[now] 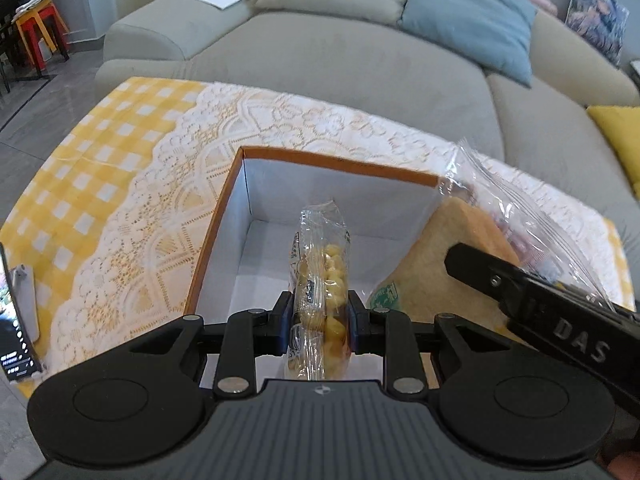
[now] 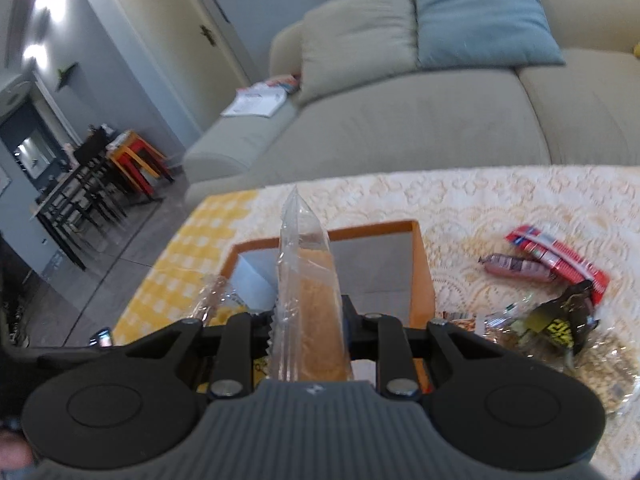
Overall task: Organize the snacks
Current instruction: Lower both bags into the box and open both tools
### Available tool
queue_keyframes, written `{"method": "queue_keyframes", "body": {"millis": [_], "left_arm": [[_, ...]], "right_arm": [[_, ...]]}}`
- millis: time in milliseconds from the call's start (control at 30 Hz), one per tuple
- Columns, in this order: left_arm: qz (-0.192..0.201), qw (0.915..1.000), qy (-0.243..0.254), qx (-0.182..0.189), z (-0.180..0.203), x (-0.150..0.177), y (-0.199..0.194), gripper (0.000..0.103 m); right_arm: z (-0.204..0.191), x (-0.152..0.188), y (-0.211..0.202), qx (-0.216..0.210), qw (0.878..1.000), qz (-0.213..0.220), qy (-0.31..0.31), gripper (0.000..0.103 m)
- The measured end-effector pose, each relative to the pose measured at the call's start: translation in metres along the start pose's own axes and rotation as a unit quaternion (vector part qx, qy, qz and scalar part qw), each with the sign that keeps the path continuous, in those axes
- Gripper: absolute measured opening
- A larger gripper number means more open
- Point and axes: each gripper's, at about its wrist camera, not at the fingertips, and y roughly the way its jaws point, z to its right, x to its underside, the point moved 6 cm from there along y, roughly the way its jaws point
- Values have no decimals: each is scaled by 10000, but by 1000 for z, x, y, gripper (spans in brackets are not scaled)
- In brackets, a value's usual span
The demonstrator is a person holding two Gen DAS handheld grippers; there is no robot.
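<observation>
My left gripper (image 1: pixel 319 316) is shut on a clear bag of yellow puffed snacks (image 1: pixel 322 280) and holds it over the open orange-rimmed box (image 1: pixel 336 164), whose white inside shows nothing but this bag. My right gripper (image 2: pixel 307 320) is shut on a clear bag with a tan cake slice (image 2: pixel 316 300), held at the box's right edge (image 2: pixel 420 272). That cake bag (image 1: pixel 448 256) and the right gripper's black finger also show in the left wrist view.
The box stands on a lace-covered yellow checked table (image 1: pixel 120 184). Right of the box lie a sausage (image 2: pixel 520 267), a red packet (image 2: pixel 560 258) and a dark snack bag (image 2: pixel 560 326). A phone (image 1: pixel 16 312) stands at the table's left edge. A sofa (image 1: pixel 340 64) lies behind.
</observation>
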Motion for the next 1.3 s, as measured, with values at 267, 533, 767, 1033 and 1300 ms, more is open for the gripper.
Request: {"method": "queue_keyframes", "body": {"millis": [267,533,767,1033,1300], "left_arm": [[-120,9992,289,-257,-4,-12,38,28],[-156,9987,325,-368,-9,-17,53,28],[-280,9996,46,-72,-13,-14,51,41],[-313,9980,-118,529,-2,-8,35,48],[-318,9972,-57,676,5,4,24,34]], "right_arm": [[4,-2,46,64,9995,-59,314,21],[7,-2,70,145,9992,-297,209,22],[-3,-6,61,447,9951,-343,-810,35],[9,-13,35,626,9918,-256,-1083,35],[17,-4,18,628,9896,-343,-1249,22]]}}
